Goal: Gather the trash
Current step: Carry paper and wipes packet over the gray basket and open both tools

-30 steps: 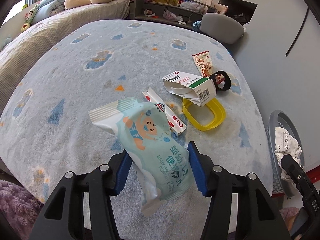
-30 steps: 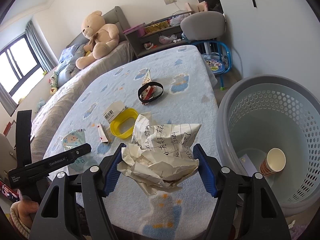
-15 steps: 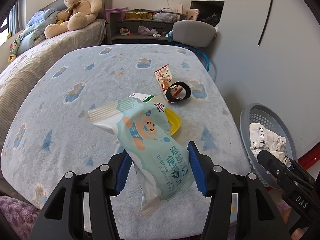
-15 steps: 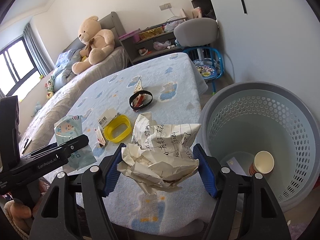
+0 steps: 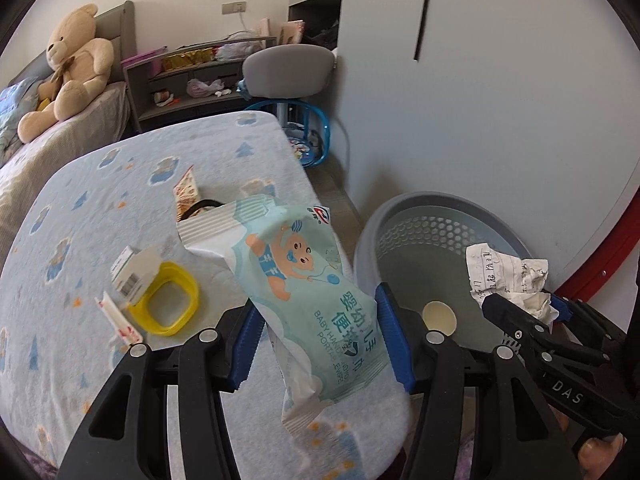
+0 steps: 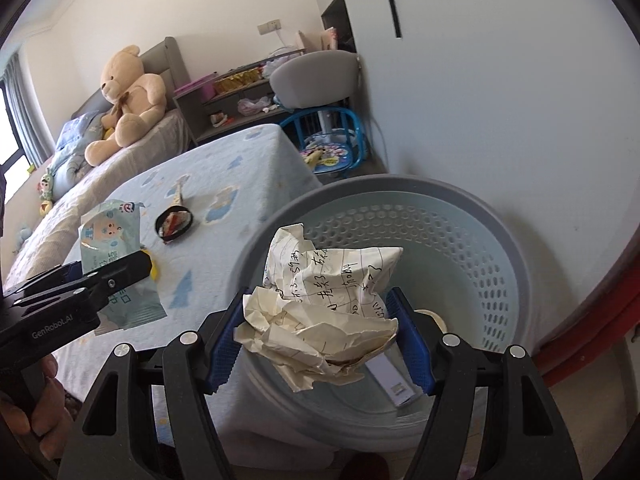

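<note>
- Left wrist view: the left gripper (image 5: pixel 318 338) has its jaws clamped on a pale blue baby-wipes packet (image 5: pixel 298 280), held over the near corner of the blue-patterned blanket-covered bed (image 5: pixel 100 208). The round grey perforated plastic basket (image 5: pixel 400 216) sits just right of the bed's edge; this packet seems to need carrying across that edge.
- Right wrist view: the right gripper (image 6: pixel 320 338) grips a crumpled wad of handwritten paper (image 6: pixel 328 300) above the basket's open mouth, rim cleared. Releasing looks next.
</note>
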`<state>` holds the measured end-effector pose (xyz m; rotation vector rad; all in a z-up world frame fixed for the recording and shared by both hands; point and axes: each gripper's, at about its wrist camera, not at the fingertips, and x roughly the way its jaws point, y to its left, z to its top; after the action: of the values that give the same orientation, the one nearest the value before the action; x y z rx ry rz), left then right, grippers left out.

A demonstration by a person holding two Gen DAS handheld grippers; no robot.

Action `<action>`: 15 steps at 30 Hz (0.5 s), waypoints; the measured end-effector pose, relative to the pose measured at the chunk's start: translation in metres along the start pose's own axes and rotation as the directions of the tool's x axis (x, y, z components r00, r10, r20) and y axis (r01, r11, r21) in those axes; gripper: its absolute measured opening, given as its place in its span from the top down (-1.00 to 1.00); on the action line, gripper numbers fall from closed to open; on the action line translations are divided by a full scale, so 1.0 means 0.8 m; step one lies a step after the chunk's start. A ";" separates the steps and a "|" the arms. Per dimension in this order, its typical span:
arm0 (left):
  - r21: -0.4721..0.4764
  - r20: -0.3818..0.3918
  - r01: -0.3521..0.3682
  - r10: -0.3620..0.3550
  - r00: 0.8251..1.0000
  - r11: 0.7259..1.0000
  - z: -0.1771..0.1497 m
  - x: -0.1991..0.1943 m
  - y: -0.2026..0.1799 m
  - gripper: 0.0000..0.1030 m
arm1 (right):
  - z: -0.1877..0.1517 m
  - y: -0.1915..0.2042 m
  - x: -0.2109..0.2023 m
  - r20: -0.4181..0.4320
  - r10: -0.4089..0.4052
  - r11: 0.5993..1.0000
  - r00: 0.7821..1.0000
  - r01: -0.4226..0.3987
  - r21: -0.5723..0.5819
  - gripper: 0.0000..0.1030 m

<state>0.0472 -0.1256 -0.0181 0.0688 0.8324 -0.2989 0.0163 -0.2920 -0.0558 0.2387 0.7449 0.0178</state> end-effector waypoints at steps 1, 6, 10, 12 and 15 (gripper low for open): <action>0.017 -0.002 0.011 -0.011 1.000 1.000 0.003 0.006 -0.010 -0.03 | 0.002 -0.009 0.001 0.002 -0.011 1.000 1.000 0.011 0.009 -0.29; 0.069 -0.035 0.064 -0.062 0.997 0.996 0.018 0.039 -0.049 -0.03 | 0.013 -0.043 0.001 0.027 -0.050 0.998 0.998 0.049 0.041 -0.29; 0.094 -0.050 0.084 -0.080 0.996 0.992 0.025 0.060 -0.070 -0.04 | 0.016 -0.062 0.012 0.016 -0.060 0.996 0.998 0.059 0.064 -0.29; 0.097 -0.061 0.092 -0.086 0.994 0.991 0.027 0.070 -0.076 -0.04 | 0.016 -0.068 0.017 0.004 -0.058 0.995 0.998 0.058 0.076 -0.29; 0.097 -0.074 0.103 -0.096 0.993 0.990 0.030 0.081 -0.083 -0.04 | 0.017 -0.075 0.022 0.001 -0.066 0.994 0.998 0.066 0.090 -0.30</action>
<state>0.0862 -0.2080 -0.0462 0.1327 0.8913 -0.4342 0.0341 -0.3516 -0.0712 0.2994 0.7497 -0.0787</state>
